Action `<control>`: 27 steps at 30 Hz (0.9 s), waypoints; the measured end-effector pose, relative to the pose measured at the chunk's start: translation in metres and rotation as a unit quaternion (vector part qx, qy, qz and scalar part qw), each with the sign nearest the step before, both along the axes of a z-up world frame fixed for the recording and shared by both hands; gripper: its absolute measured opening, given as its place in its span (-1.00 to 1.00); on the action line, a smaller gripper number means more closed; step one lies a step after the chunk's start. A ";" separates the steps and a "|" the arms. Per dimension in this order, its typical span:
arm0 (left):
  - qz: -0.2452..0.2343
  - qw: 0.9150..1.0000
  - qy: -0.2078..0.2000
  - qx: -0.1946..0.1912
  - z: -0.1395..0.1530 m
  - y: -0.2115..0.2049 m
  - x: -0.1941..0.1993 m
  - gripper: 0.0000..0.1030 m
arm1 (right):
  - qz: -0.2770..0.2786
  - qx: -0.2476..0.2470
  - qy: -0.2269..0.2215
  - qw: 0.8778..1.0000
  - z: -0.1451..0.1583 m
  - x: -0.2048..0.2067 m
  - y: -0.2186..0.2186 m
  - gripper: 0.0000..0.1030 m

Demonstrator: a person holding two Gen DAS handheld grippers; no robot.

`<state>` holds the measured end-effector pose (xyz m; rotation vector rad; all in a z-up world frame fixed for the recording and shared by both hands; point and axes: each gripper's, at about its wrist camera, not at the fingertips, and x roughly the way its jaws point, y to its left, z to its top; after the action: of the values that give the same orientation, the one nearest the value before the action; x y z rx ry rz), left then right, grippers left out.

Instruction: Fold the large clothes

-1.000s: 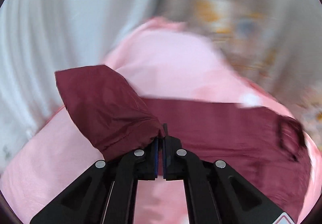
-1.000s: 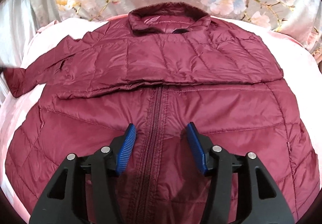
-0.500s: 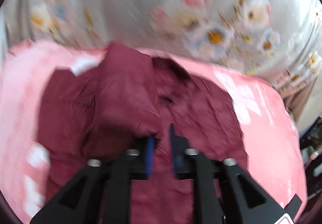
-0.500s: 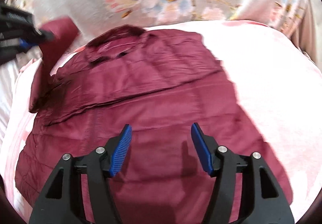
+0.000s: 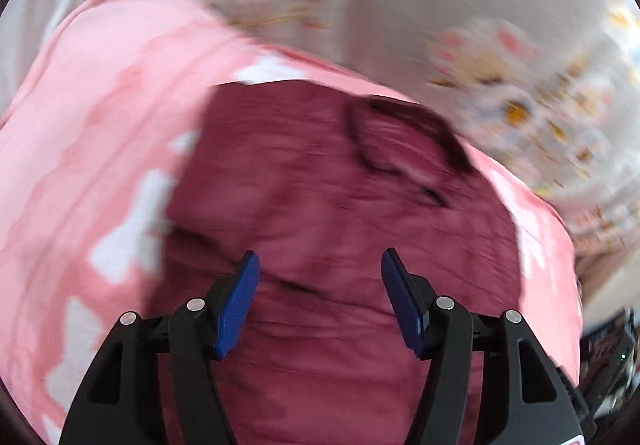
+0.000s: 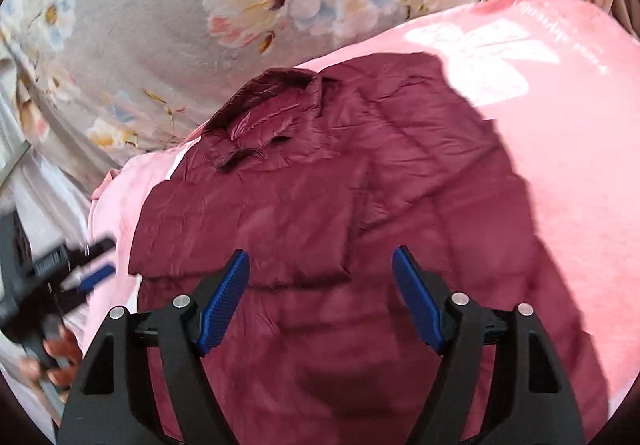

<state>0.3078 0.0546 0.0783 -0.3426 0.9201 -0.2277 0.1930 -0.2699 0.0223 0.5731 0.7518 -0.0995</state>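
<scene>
A maroon puffer jacket (image 6: 340, 213) lies flat on a pink blanket (image 6: 560, 149), collar (image 6: 276, 85) toward the far side, both sleeves folded in across its front. My right gripper (image 6: 320, 265) is open and empty above the jacket's lower middle. My left gripper (image 5: 318, 265) is open and empty over the jacket (image 5: 320, 189) in its own blurred view; it also shows in the right wrist view (image 6: 86, 277) at the jacket's left edge, held by a hand.
A grey floral cloth (image 6: 260, 5) hangs behind the bed. White fabric (image 6: 44, 197) lies at the far left. Dark clutter (image 5: 612, 349) sits beyond the blanket's right edge in the left wrist view.
My left gripper carried the left sleeve over the jacket's front, let it go and opened, then drew back to the left. My right gripper stayed open and shifted right.
</scene>
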 end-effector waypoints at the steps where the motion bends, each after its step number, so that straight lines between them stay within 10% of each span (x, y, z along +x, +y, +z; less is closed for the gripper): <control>1: 0.009 1.000 0.007 -0.008 -0.004 0.012 0.003 0.18 | -0.002 0.001 0.008 1.000 -0.005 0.007 0.003 0.39; 5: 0.049 0.997 0.034 -0.039 -0.024 0.055 0.014 0.18 | -0.011 -0.019 0.046 0.999 -0.027 0.030 0.012 0.37; 9: 0.051 0.994 0.057 -0.080 -0.036 0.066 0.026 0.18 | 0.009 -0.057 0.045 0.997 -0.020 0.041 0.017 -0.88; 18: 0.056 0.988 0.078 -0.122 -0.046 0.054 0.060 0.18 | -0.027 -0.168 -0.054 0.984 0.086 0.054 -0.025 -0.96; 27: 0.120 0.989 0.081 0.032 -0.066 0.037 0.077 0.02 | -0.035 -0.159 0.030 0.986 0.002 0.060 -0.054 -0.96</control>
<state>0.3843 0.0919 0.0126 -0.4134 1.0348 0.0509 0.2529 -0.3243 0.0242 0.2925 0.7569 -0.2973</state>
